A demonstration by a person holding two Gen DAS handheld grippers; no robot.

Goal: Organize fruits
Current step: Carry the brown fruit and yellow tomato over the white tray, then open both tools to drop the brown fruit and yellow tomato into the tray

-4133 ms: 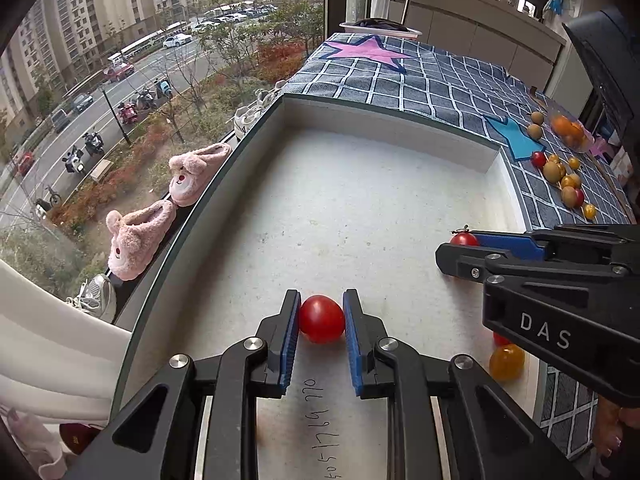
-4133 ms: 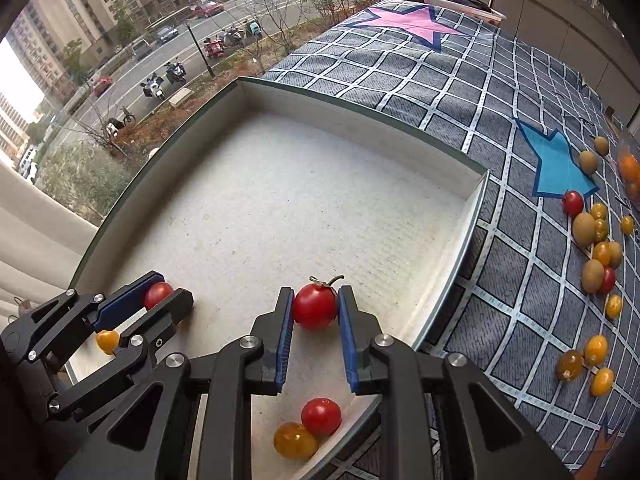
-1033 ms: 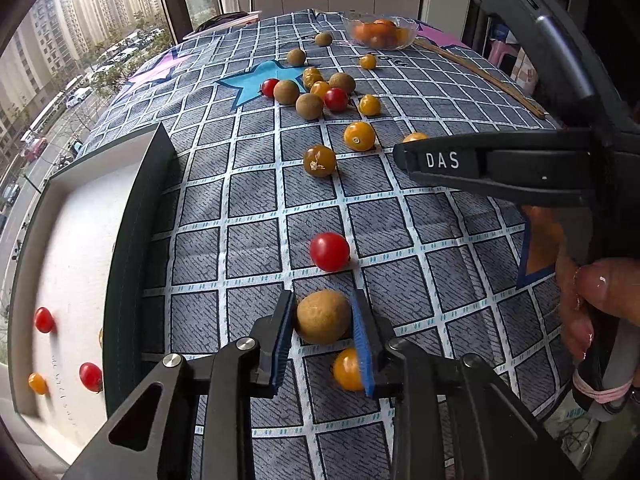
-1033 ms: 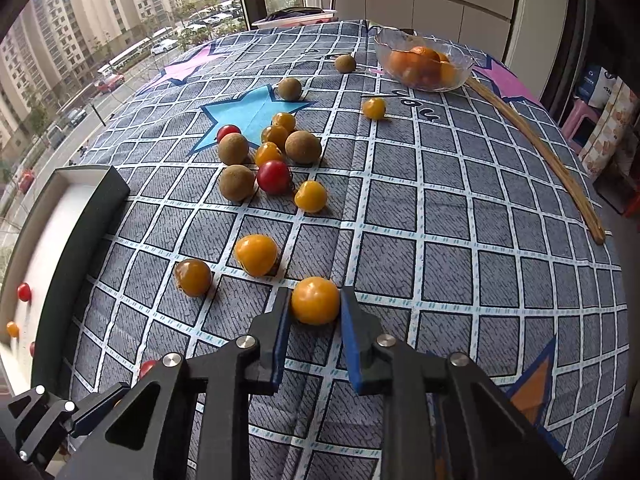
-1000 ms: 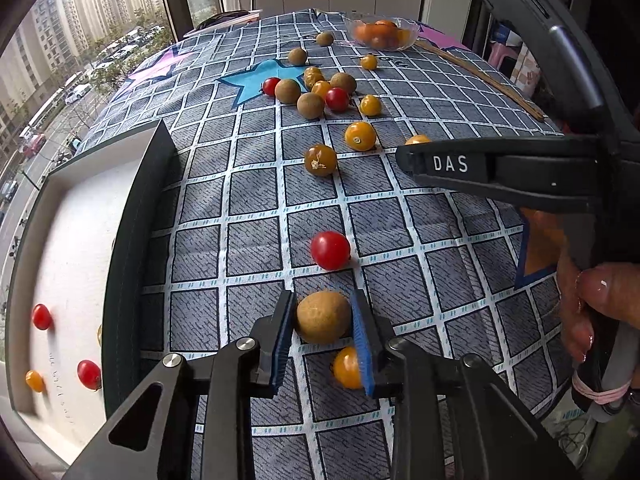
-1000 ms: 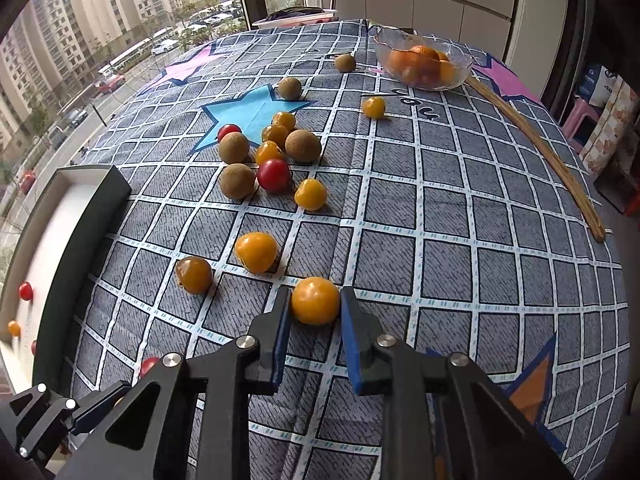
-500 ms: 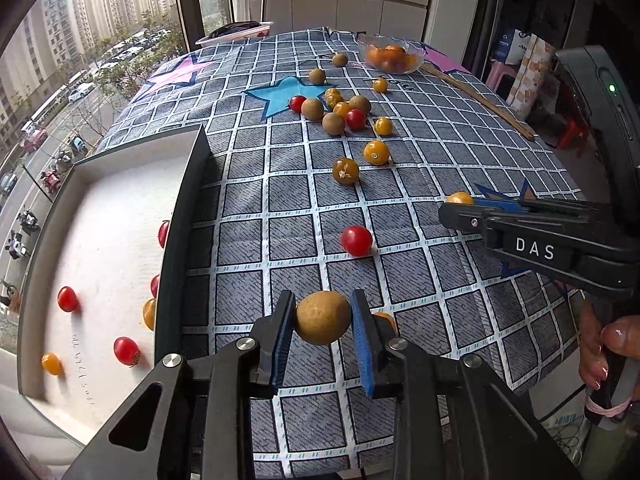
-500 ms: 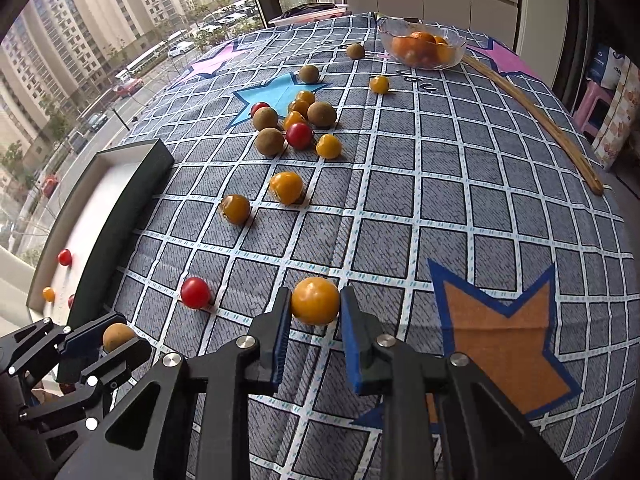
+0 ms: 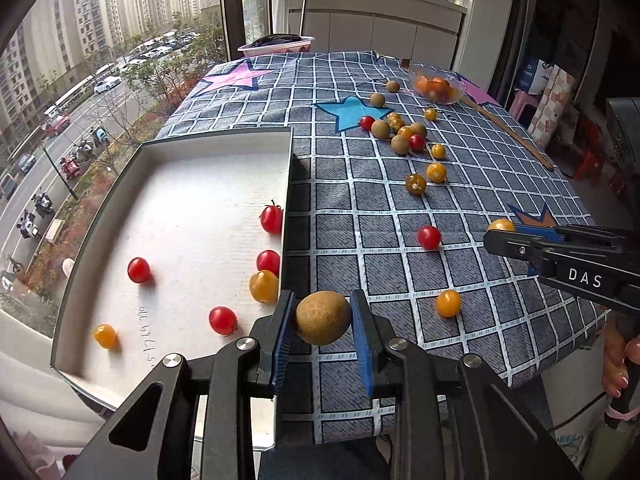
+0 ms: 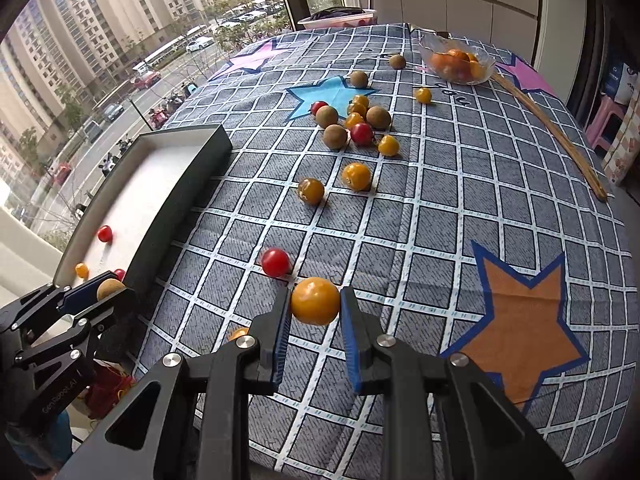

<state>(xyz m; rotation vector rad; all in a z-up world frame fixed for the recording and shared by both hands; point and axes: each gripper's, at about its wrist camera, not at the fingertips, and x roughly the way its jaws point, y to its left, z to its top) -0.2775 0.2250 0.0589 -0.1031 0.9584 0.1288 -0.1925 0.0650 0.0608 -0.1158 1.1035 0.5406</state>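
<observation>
My left gripper point(image 9: 323, 322) is shut on a round brown fruit point(image 9: 323, 317), held in the air by the near right corner of the white tray point(image 9: 180, 152). Several red and yellow cherry tomatoes lie in that tray, among them a red one point(image 9: 139, 269). My right gripper point(image 10: 315, 306) is shut on a yellow tomato point(image 10: 315, 300) above the checked cloth point(image 10: 440, 208). The left wrist view shows the right gripper point(image 9: 505, 232) at the right edge, with the yellow tomato point(image 9: 501, 225) at its tips. In the right wrist view the left gripper point(image 10: 109, 292) sits low on the left with the brown fruit point(image 10: 109, 288).
Loose fruit lies scattered on the cloth: a red tomato point(image 10: 275, 262), a yellow one point(image 9: 447, 303), and a cluster near the blue star point(image 10: 356, 120). A glass bowl of oranges point(image 10: 456, 62) stands at the back, beside a long wooden stick point(image 10: 560, 136). The tray's dark wall point(image 10: 180, 196) borders the cloth.
Both grippers have lifted their fruit off the cloth and drawn back toward the tray side. More of the tray and its tomatoes shows in the left wrist view.
</observation>
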